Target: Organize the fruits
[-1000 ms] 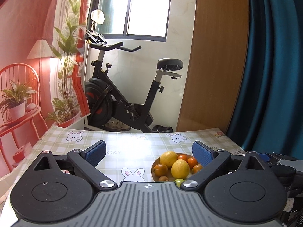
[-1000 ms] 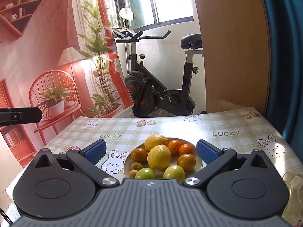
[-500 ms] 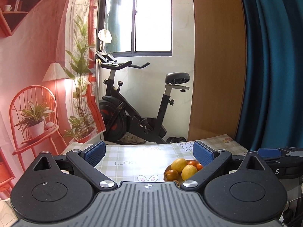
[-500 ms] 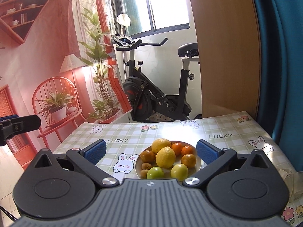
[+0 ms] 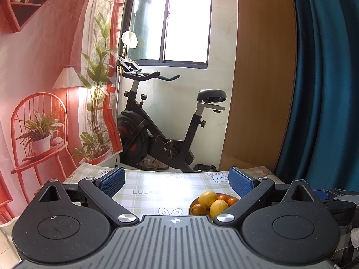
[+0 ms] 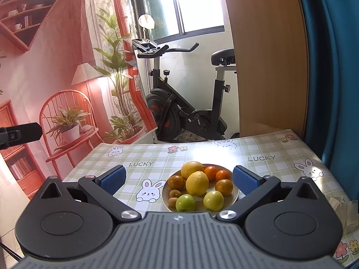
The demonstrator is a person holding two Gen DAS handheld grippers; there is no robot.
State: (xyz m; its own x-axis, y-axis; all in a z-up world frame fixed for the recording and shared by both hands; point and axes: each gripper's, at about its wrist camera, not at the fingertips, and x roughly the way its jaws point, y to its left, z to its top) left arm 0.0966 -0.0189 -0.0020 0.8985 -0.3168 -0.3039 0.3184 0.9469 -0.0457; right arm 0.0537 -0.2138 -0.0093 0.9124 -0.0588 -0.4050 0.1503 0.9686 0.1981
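two blue-padded fingers of my left gripper (image 5: 176, 180) stand spread wide with nothing between them, held above the near edge of the checked tablecloth (image 5: 157, 186). from this left wrist view the plate of fruit (image 5: 212, 202) sits low and to the right, partly hidden behind my right finger — i can make out two lemons, a few small oranges and a darker round fruit on it. at the far right edge a bit of my other gripper pokes into view. past the table stands an exercise bike (image 5: 161, 130) under a window, with a red printed backdrop (image 5: 44, 67) on the left and a teal curtain (image 5: 325, 78) on the right.

from the right wrist view my right gripper (image 6: 178, 178) is also spread wide and empty, and the plate (image 6: 234, 198) lies straight ahead between its fingers, near me on the cloth. on it: two lemons (image 6: 197, 183) in the middle, small oranges (image 6: 211, 172) on the far and right sides, a green apple (image 6: 185, 202) and a yellow-green one (image 6: 213, 200) nearest, small brown fruits on the left. neither finger touches the plate or the fruit. crumpled clear plastic (image 6: 345, 210) lies on the cloth at the right.
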